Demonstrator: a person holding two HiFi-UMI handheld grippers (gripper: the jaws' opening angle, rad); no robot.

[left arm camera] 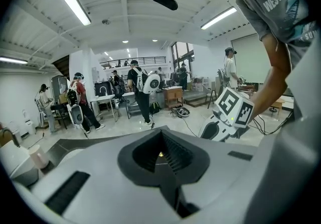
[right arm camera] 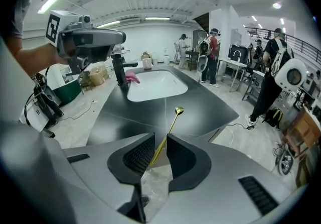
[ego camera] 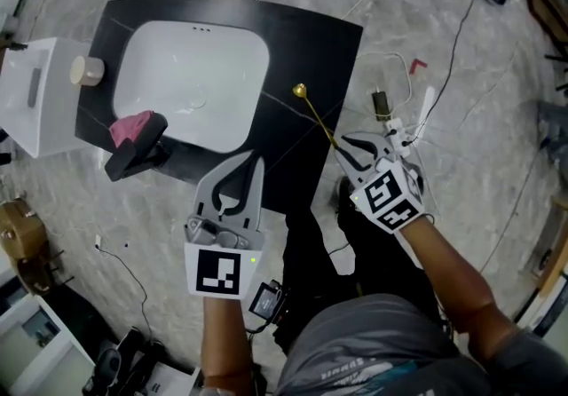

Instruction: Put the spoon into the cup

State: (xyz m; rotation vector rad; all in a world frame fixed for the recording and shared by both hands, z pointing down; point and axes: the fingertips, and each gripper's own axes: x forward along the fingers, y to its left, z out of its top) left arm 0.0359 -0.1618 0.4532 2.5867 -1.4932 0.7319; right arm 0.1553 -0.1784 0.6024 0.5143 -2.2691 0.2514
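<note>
Above the black tabletop: right hand-held gripper pinching gold spoon by its handle; left hand-held gripper pressed together.

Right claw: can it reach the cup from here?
Probably yes. The right claw, shut on the spoon, is at the counter's right edge; the cup stands far left beyond the sink. Nothing rises between them, though it's a long reach.

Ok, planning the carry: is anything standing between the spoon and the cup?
Nothing visible blocks it. The right gripper holds the spoon above the counter, right of the sink; the cup stands left of it. Only that open sink lies between. The black faucet and pink cloth sit off that line, nearer the person.
</note>
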